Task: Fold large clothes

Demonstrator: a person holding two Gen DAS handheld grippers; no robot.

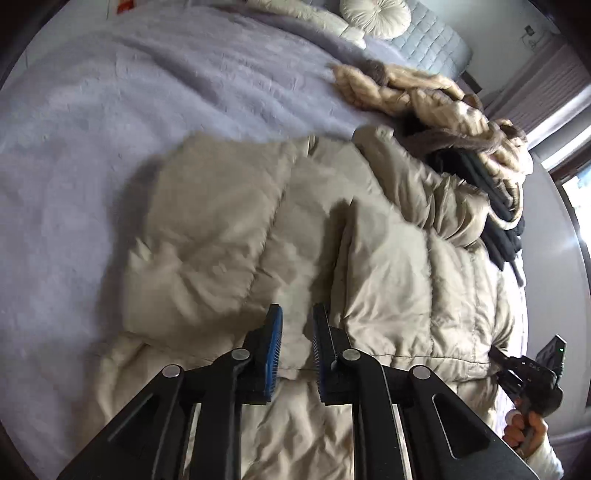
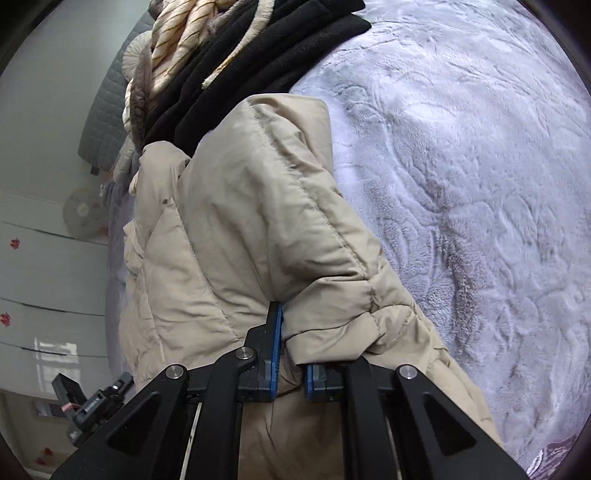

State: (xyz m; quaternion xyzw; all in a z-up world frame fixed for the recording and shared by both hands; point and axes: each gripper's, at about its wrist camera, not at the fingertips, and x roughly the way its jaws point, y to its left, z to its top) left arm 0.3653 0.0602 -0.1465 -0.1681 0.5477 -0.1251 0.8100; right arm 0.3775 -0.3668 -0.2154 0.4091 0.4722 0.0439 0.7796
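Coat: a beige padded coat [image 1: 332, 229] lies spread over the bed, filling the centre and lower part of the left wrist view; in the right wrist view a bunched fold of it [image 2: 258, 221] rises through the middle of the frame.
Hidden: the coat's lower edge is cut off behind both tools; its far end is covered by the clothes pile; motion blur smears its upper left edge.
Right gripper [image 2: 290, 354]: fingers nearly together, pinching a fold of the coat; in the left wrist view it [image 1: 496, 360] shows at lower right at the coat's edge, held by a hand [image 1: 524, 432].
Left gripper [image 1: 297, 347]: fingers close with a narrow gap; coat fabric lies behind the gap, and I cannot tell whether they pinch it.
Pile: striped cream and black clothes [image 1: 480, 147], upper right.
Bed: grey fleece blanket [image 1: 110, 129]; round cushion [image 1: 375, 16] at top.
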